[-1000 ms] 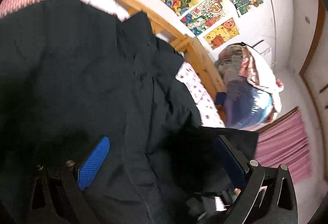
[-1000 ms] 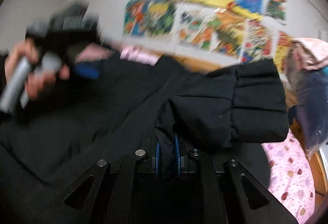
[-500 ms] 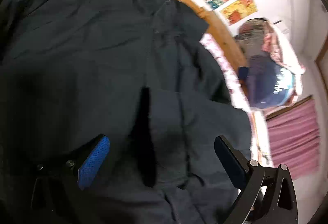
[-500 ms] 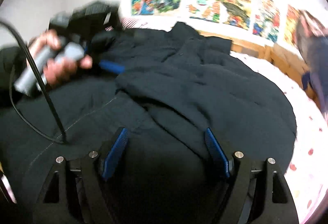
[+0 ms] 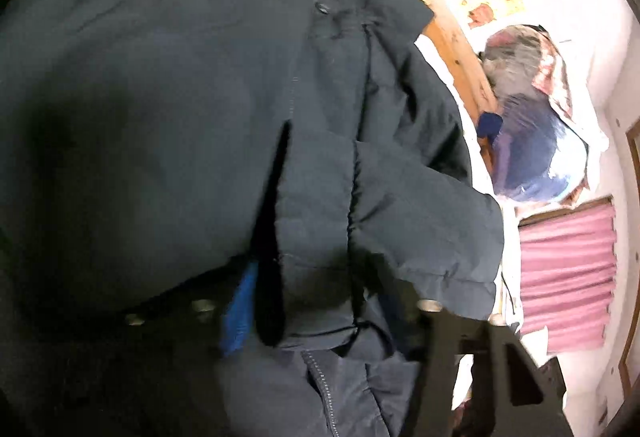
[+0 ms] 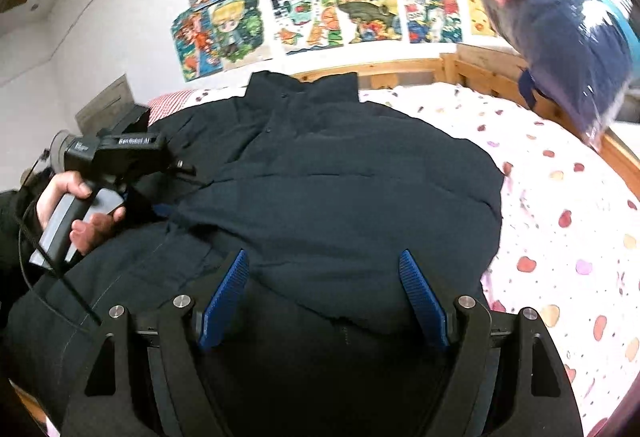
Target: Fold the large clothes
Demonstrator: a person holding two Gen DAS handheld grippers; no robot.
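Observation:
A large black padded jacket (image 6: 340,197) lies spread on the bed, collar toward the wall. Its sleeve (image 5: 400,217) is folded across the body. My left gripper (image 5: 316,311) is pressed low into the jacket and its jaws are closing, with the sleeve's cuff end bunched between them. One blue pad (image 5: 238,313) shows; the other is hidden under fabric. In the right wrist view a hand holds that left gripper (image 6: 160,207) at the jacket's left side. My right gripper (image 6: 324,293) hovers open over the near hem, holding nothing.
A white bedsheet (image 6: 560,197) with coloured hearts lies bare to the right of the jacket. A wooden bed rail (image 6: 400,71) runs along the poster-covered wall. A stuffed plastic bag (image 6: 568,37) rests at the bed's far right corner. A pink curtain (image 5: 568,269) hangs beyond.
My right gripper let go of the sleeve, opened and drew back toward the hem. My left gripper dropped onto the jacket and its jaws narrowed around the sleeve.

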